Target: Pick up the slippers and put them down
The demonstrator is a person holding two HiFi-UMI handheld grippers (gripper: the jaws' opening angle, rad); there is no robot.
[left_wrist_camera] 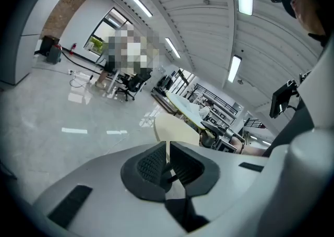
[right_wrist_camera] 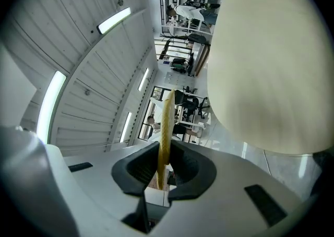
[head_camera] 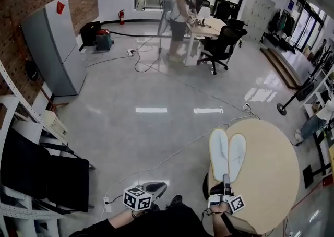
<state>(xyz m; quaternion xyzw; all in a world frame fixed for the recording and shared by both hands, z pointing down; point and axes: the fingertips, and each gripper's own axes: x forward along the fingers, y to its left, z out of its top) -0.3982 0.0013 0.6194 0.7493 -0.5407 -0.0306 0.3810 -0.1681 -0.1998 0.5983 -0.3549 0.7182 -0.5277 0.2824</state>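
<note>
A pair of pale slippers (head_camera: 227, 153) lies side by side, soles up, over the round beige table (head_camera: 271, 178). My right gripper (head_camera: 226, 179) is shut on their heel end; in the right gripper view a thin yellowish slipper edge (right_wrist_camera: 165, 126) is pinched between the dark pads, with the table top (right_wrist_camera: 271, 58) a little off to its right. My left gripper (head_camera: 155, 189) hovers over the floor to the left of the table, its marker cube (head_camera: 137, 198) facing up. Its pads (left_wrist_camera: 151, 164) stand almost together with nothing between them.
A black seat (head_camera: 44, 176) and white rack stand at the left. Cables (head_camera: 162, 160) and a power strip run over the grey floor. Far off, a person (head_camera: 179, 14) stands at a desk beside an office chair (head_camera: 222, 45). A grey cabinet (head_camera: 52, 48) lines the brick wall.
</note>
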